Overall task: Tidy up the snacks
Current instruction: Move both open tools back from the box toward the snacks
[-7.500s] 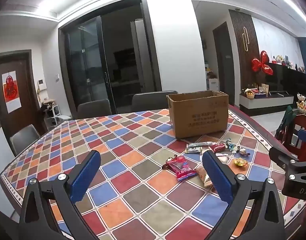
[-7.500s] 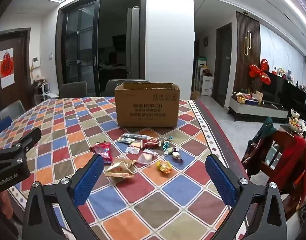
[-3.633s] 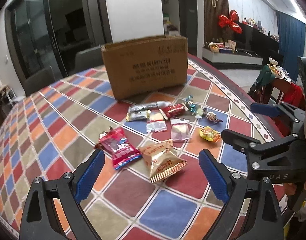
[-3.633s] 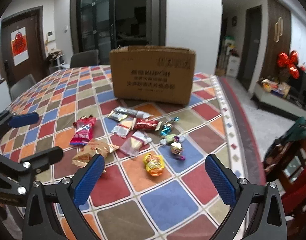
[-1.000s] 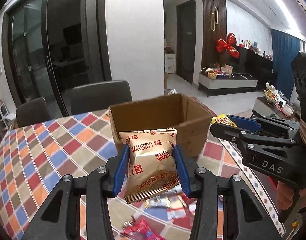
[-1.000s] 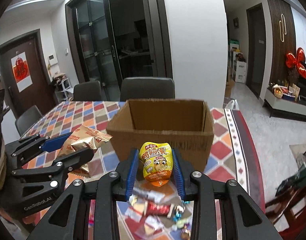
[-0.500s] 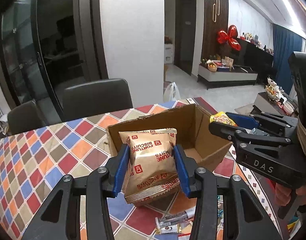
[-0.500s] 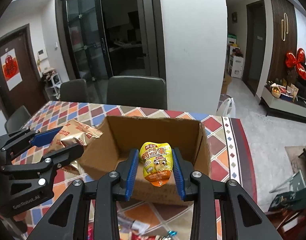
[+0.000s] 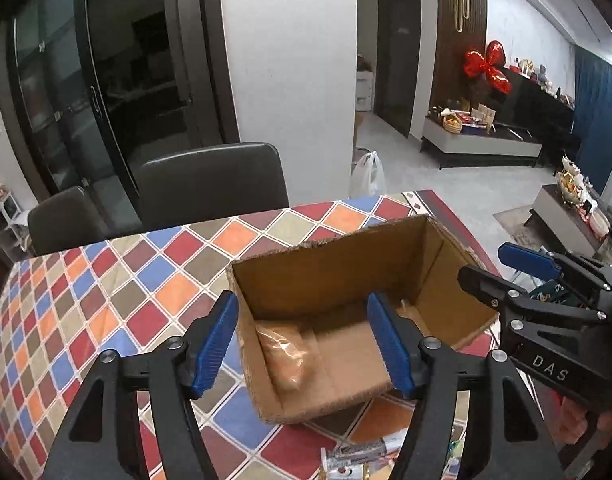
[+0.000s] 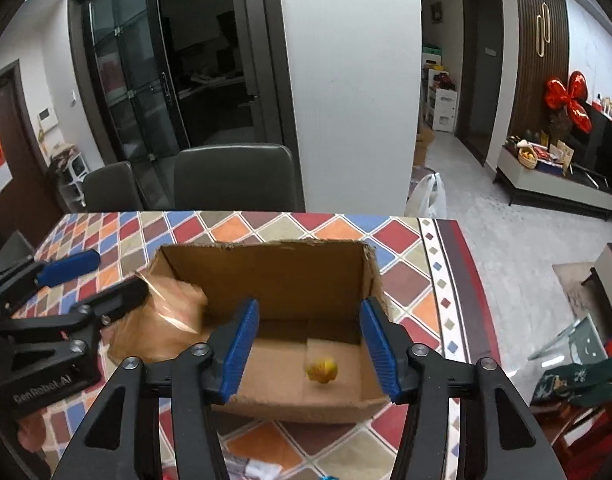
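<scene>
cardboard box (image 9: 346, 272) sits open on the checkered counter (image 9: 153, 280). both grippers hang over it, left (image 9: 301, 340) and right (image 10: 309, 350), fingers just opened and apart, nothing between them. gold packet (image 9: 283, 360) and yellow candy (image 10: 322, 370), both blurred, are inside the box.

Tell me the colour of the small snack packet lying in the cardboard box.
Yellow. The small snack packet shows best in the right wrist view, on the cardboard box floor.

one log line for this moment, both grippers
left gripper: jaws just opened, gold packet dropping | right gripper: jaws just opened, yellow snack dropping | cardboard box
</scene>
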### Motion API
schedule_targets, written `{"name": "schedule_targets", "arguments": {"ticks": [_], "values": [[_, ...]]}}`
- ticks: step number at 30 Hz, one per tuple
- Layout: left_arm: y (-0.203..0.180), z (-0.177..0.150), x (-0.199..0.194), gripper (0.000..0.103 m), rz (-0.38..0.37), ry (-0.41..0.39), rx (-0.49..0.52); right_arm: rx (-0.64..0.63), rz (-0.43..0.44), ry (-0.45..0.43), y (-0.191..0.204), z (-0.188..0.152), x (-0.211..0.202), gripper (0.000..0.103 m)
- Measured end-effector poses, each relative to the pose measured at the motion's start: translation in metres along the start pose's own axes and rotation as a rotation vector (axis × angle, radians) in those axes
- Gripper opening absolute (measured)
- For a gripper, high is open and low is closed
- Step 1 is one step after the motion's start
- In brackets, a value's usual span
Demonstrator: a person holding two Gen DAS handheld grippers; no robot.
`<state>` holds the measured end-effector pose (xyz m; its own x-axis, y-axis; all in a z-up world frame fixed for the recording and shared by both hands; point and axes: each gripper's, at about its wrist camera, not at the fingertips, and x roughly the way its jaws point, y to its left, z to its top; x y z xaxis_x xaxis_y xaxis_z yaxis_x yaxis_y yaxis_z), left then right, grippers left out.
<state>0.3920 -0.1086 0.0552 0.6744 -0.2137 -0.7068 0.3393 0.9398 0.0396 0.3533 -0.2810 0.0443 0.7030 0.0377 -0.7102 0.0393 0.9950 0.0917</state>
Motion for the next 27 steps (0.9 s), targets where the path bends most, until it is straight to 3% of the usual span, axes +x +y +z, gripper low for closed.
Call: {"name": "schedule_targets", "arguments": {"ticks": [6, 14, 27], "values": [[-0.01, -0.019, -0.032, 0.074, -0.013, -0.044, 0.026, -0.046, 0.014, -0.021, 0.004, -0.014, -0.027, 0.054], [-0.032, -0.051, -0.062, 0.074, -0.059, -0.09, 0.096, -0.085, 0.02, -0.041, 0.006, -0.043, -0.065, 0.054], [-0.077, -0.118, -0.083, 0.074, -0.116, -0.105, 0.223, -0.113, 0.035, 0.003, 0.001, -0.107, -0.09, 0.054]]}}
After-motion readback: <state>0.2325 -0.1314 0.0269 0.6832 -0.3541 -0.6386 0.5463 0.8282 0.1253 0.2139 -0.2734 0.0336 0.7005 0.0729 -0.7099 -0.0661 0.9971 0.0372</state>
